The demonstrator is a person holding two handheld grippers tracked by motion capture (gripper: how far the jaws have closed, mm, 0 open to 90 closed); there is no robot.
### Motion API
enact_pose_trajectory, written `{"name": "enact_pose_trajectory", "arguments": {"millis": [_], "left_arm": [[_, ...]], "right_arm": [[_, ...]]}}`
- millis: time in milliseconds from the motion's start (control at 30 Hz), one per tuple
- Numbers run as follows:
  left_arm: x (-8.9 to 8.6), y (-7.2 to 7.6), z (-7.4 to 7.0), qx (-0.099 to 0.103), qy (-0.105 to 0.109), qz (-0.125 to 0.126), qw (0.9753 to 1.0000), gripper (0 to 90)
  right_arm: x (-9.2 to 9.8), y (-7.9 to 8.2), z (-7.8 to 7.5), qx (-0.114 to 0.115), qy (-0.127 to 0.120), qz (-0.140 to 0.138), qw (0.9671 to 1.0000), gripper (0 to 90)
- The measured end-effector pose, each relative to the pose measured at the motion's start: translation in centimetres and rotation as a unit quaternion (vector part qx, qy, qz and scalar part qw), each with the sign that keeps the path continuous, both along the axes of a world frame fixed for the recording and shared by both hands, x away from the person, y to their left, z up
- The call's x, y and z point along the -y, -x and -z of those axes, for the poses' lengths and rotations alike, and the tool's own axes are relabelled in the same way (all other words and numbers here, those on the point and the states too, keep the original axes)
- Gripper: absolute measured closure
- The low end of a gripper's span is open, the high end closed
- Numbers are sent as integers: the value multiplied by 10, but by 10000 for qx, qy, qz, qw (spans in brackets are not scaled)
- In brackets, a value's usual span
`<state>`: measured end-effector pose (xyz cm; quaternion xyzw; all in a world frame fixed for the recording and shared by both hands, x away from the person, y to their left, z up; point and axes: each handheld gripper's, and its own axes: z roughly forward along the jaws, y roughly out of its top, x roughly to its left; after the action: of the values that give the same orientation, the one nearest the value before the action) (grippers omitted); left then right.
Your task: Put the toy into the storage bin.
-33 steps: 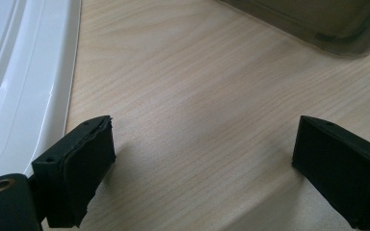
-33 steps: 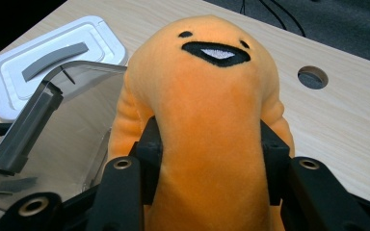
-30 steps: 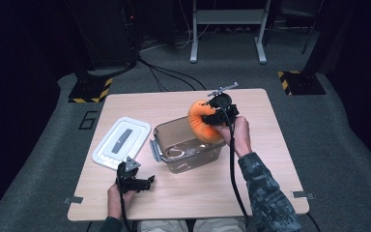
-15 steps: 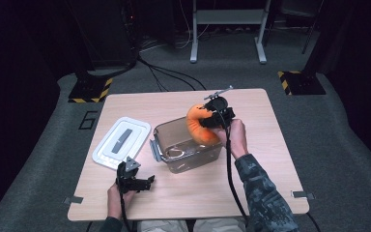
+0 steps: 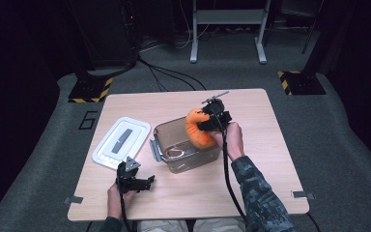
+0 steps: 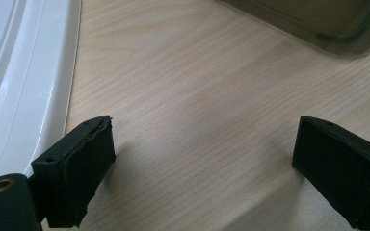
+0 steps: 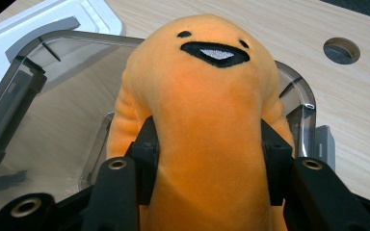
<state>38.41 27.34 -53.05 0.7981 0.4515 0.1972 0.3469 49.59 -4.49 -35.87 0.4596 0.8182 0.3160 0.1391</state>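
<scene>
orange plush toy | face stitched | gripped – over clear bin

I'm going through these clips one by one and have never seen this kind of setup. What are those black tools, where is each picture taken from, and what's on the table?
A person sits at a wooden table holding a hand-held two-jaw gripper in each hand; there is no robot arm. The high view looks down from above the person's side. The two gripper views come from cameras riding on each tool, looking along its black jaws.

The right gripper is shut on an orange plush toy with a stitched face, held over the open clear plastic box. The left gripper rests open above bare wood at the near edge, holding nothing. Beside it lies the box's white lid, off the box.
</scene>
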Motion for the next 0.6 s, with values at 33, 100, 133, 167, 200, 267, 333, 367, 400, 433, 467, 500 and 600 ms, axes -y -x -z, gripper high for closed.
{"name": "enact_pose_trajectory", "arguments": {"millis": [33,100,133,167,200,267,333,367,400,433,467,500,600], "left_arm": [[0,0,0,-6,-22,15,10000,71],[0,0,0,-6,-24,15,10000,71],[0,0,0,-4,-17,10,10000,71],[0,0,0,-3,-15,8,10000,72],[0,0,0,-7,-26,19,10000,72],[0,0,0,-6,-23,16,10000,71],[0,0,0,-7,-25,17,10000,71],[0,0,0,-10,-28,19,10000,71],[0,0,0,-8,-24,15,10000,72],[0,0,0,-8,-25,14,10000,72],[0,0,0,-6,-22,16,10000,72],[0,0,0,4,-25,0,10000,71],[0,0,0,4,-25,-2,10000,72]], "right_arm": [[0,0,1,-2,-1,-2,10000,539],[1,-1,2,-13,7,-27,10000,538],[1,-1,2,-16,3,-23,10000,537],[1,-1,3,-18,-3,-17,10000,536],[1,-1,3,-24,4,-29,10000,535],[0,-1,4,-37,-11,-5,10000,533],[0,-2,5,-76,-3,-4,10000,532],[0,-2,6,-86,1,0,10000,530],[0,-3,7,-78,1,-7,10000,530],[-1,-3,7,-98,-19,28,9999,529],[0,-3,8,-93,20,-25,10000,528],[0,-4,9,-106,26,-15,9999,527],[-1,-5,10,-128,44,-28,9999,524]]}}
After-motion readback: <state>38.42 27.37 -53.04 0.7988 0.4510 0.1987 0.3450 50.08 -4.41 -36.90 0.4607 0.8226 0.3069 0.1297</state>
